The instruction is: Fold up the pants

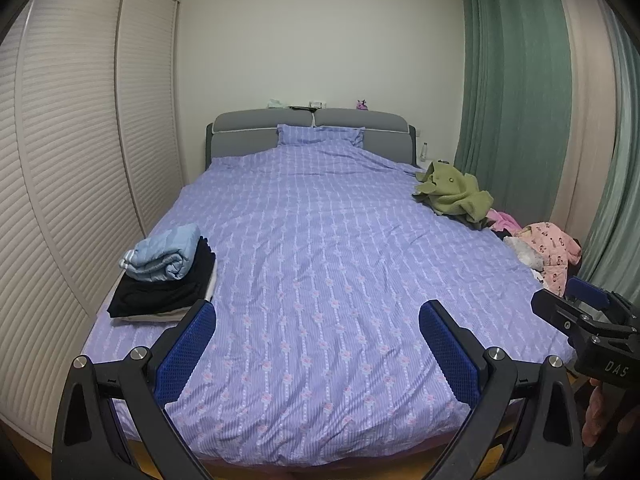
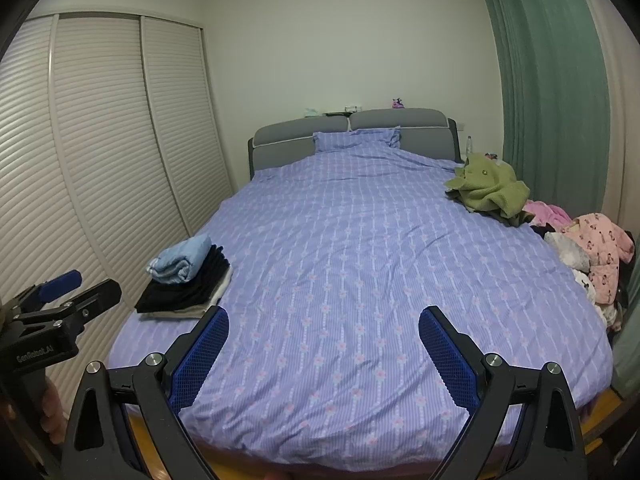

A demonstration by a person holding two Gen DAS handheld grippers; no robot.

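Observation:
A stack of folded clothes (image 1: 164, 284), black items topped by a light blue one, sits near the bed's left edge; it also shows in the right wrist view (image 2: 186, 280). A loose pile of unfolded clothes lies along the right edge: an olive green garment (image 1: 454, 192) (image 2: 490, 188) and pink garments (image 1: 548, 250) (image 2: 596, 248). My left gripper (image 1: 318, 320) is open and empty above the foot of the bed. My right gripper (image 2: 324, 326) is open and empty there too, to the right of the left one.
The bed (image 1: 320, 240) has a purple patterned cover and a grey headboard (image 1: 260, 128). Louvred wardrobe doors (image 1: 80, 160) run along the left. Green curtains (image 1: 516, 100) hang on the right. Wooden floor shows under the foot of the bed.

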